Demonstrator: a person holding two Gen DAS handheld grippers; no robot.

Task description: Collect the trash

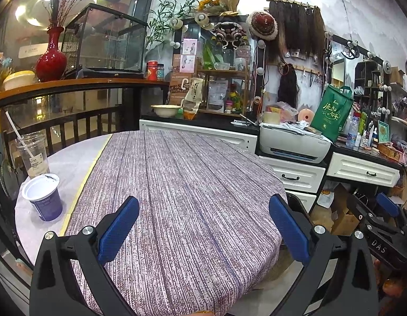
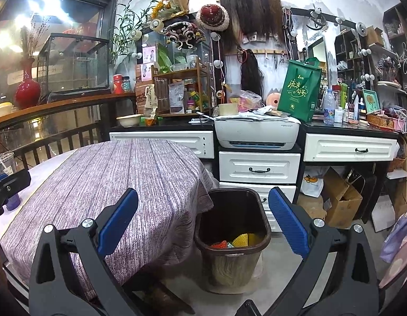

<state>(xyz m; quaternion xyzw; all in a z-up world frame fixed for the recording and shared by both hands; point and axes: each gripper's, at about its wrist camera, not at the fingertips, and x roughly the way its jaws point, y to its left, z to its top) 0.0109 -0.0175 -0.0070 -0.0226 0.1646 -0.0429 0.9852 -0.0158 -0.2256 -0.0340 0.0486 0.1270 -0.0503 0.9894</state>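
My left gripper (image 1: 203, 218) hangs open over the round table (image 1: 177, 184) with its purple striped cloth, nothing between its blue pads. At the table's left edge stand a purple yogurt cup (image 1: 44, 197) and, behind it, a clear plastic drink cup (image 1: 32, 155) with a straw. My right gripper (image 2: 203, 216) is open too, held above a brown trash bin (image 2: 232, 237) on the floor beside the table. Yellow and orange scraps lie inside the bin. The right gripper (image 1: 388, 216) also shows at the right of the left wrist view.
White drawers (image 2: 258, 168) and a printer (image 2: 256, 131) stand behind the bin. A cardboard box (image 2: 340, 200) sits under the counter at the right. A railing with a wooden shelf and a red vase (image 1: 52, 55) runs along the left. A green bag (image 2: 299, 89) stands on the cluttered counter.
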